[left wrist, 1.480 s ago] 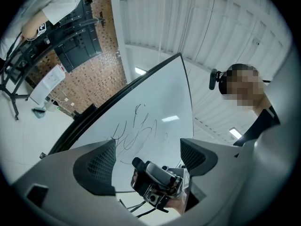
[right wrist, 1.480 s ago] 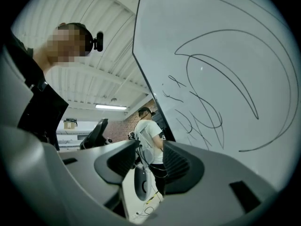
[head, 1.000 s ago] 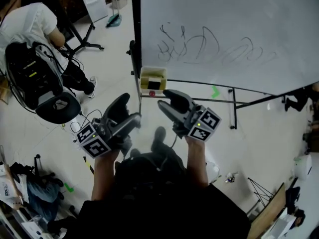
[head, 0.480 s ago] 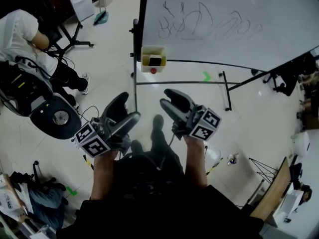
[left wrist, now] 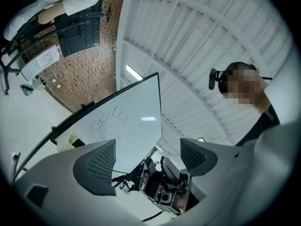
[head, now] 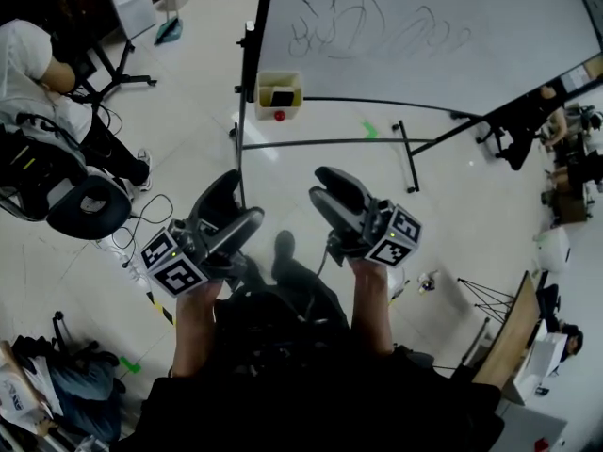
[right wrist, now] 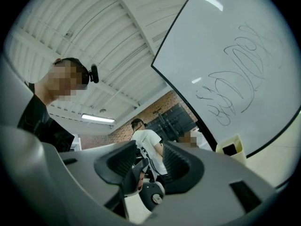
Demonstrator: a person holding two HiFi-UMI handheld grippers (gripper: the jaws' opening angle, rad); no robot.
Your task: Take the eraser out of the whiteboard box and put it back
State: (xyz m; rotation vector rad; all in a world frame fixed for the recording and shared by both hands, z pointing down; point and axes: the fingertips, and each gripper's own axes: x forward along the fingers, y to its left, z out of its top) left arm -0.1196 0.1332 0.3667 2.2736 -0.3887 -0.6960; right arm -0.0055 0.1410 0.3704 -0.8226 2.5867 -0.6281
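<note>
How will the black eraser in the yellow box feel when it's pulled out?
Probably light: the eraser looks small beside the whiteboard. Likely stiff, since it keeps a blocky shape inside the box. The box looks open on top, so it should lift out easily.

Pale glossy floor [head: 188, 149] carries the whiteboard stand [head: 320, 142], a black chair [head: 87, 207] at left, and a green tape mark [head: 370, 130] near the stand.

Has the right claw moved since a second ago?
Yes. The right claw has backed away from the yellow whiteboard box; the gap between them in the head view is wider.
</note>
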